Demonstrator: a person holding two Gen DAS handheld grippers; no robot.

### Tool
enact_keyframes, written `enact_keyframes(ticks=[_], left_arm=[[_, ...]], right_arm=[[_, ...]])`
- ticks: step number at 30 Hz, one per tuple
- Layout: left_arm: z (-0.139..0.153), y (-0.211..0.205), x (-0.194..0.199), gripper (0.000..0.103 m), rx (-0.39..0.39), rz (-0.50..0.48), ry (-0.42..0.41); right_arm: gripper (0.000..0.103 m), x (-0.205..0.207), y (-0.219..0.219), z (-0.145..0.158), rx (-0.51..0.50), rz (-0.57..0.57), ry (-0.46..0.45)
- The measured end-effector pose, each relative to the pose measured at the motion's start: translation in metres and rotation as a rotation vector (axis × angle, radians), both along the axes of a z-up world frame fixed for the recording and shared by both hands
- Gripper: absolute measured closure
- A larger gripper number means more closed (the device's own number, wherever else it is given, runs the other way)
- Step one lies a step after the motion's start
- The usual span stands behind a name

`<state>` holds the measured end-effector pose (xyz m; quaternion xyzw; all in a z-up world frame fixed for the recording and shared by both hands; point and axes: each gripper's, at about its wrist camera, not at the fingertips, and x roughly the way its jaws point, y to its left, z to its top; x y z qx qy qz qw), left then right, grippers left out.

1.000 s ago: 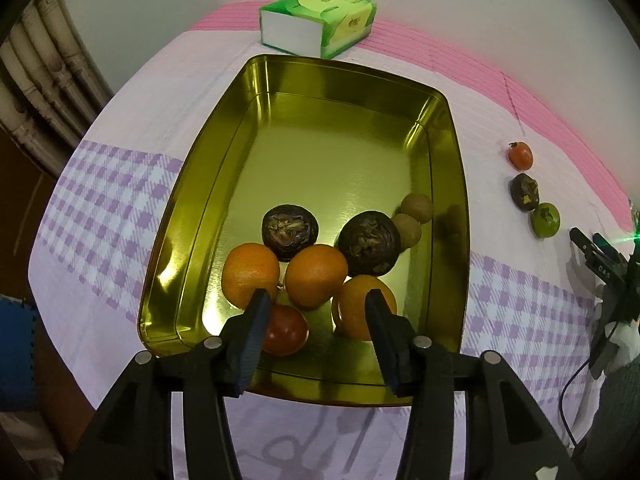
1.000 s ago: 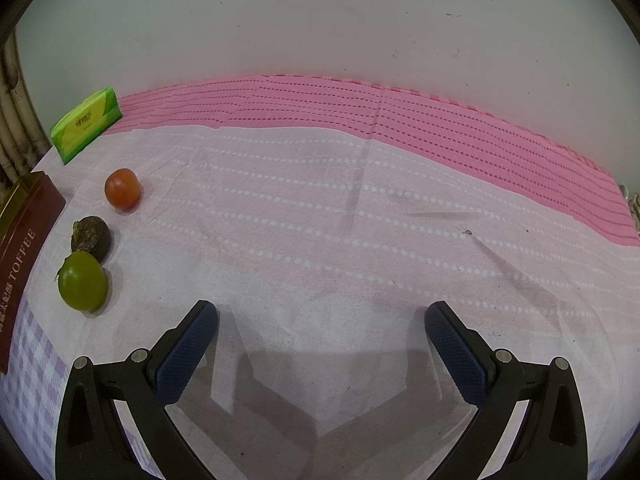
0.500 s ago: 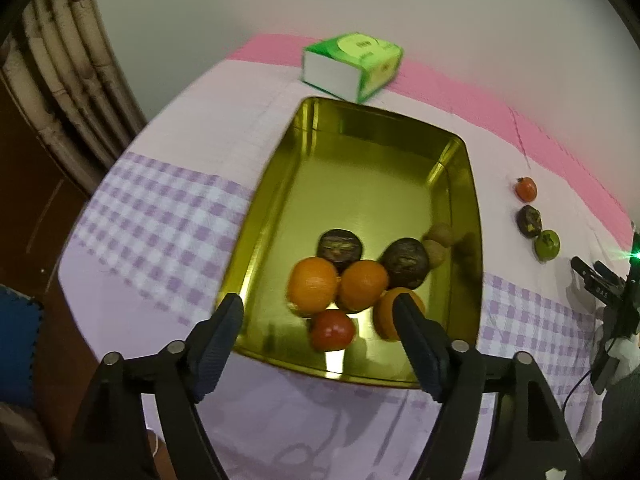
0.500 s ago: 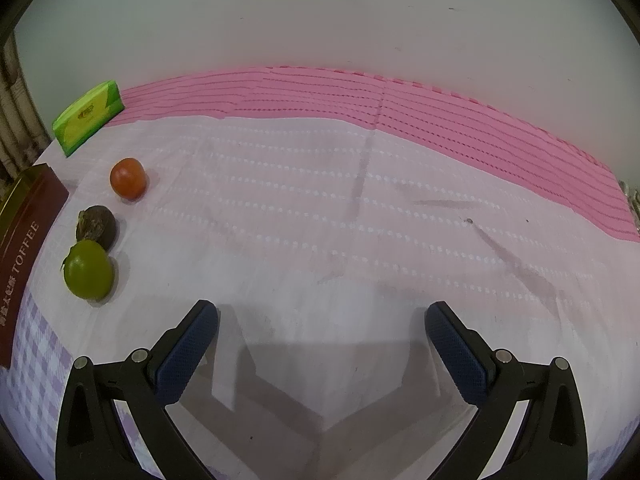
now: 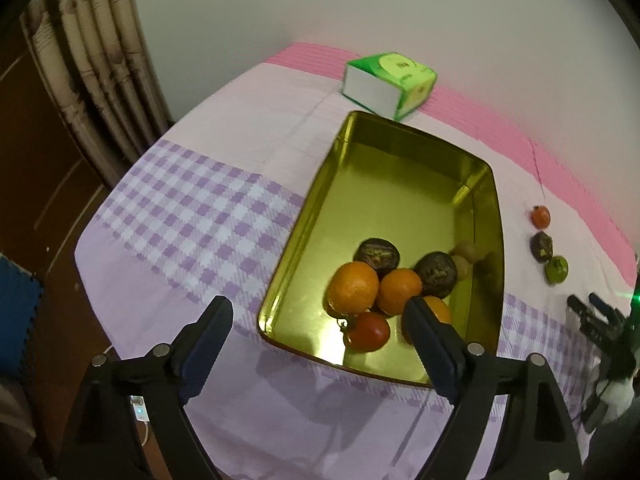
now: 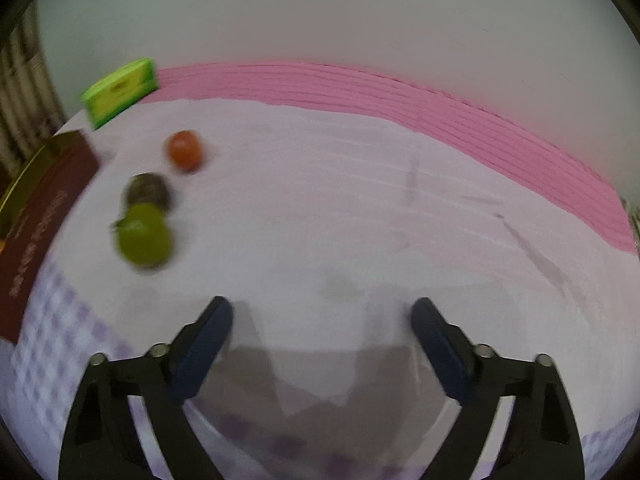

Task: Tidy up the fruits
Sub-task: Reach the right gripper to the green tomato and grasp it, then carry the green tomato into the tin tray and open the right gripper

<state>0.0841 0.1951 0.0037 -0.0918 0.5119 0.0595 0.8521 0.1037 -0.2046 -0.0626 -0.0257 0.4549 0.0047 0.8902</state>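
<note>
A gold tin tray [image 5: 400, 184] holds oranges [image 5: 354, 288], a red tomato [image 5: 368, 332], two dark wrinkled fruits [image 5: 436, 274] and small brown ones. My left gripper [image 5: 316, 320] hangs above the tray's near left corner, its jaws opening with nothing between them. On the cloth right of the tray lie a red tomato [image 6: 184, 150], a dark fruit [image 6: 146, 190] and a green fruit [image 6: 142, 238] in a row. My right gripper [image 6: 322, 318] hovers over bare cloth to their right, jaws closing on nothing.
A green tissue box [image 5: 390, 78] stands behind the tray. The tray's brown outer wall [image 6: 44, 216] shows at the left in the right wrist view. Curtains [image 5: 92, 68] and the table's left edge lie to the left. A dark device [image 5: 600, 324] sits at the far right.
My left gripper has opened, let go of the tomato in the tray, and drawn back up and to the left. My right gripper has shifted toward the three fruits and narrowed a little.
</note>
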Motion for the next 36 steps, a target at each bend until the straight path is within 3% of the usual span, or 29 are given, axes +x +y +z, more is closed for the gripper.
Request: enact_keyframes(ticks=[8, 18, 27, 36], left_arm=[[-0.003, 0.016, 0.0, 0.009, -0.033, 0.057, 0.011], [-0.005, 0.022, -0.001, 0.008, -0.048, 0.085, 0.017], [-0.008, 0.023, 0.0, 0.006, -0.046, 0.095, 0.036], [-0.013, 0.031, 0.001, 0.006, -0.078, 0.124, 0.062]], right_arm=[[0.036, 0.007, 0.062, 0.013, 0.017, 0.131, -0.005], [0.064, 0.026, 0.079, 0.006, 0.04, 0.121, 0.017], [0.065, 0.025, 0.085, 0.006, 0.04, 0.138, 0.008], [0.065, 0.015, 0.107, 0.03, 0.067, 0.198, -0.028]])
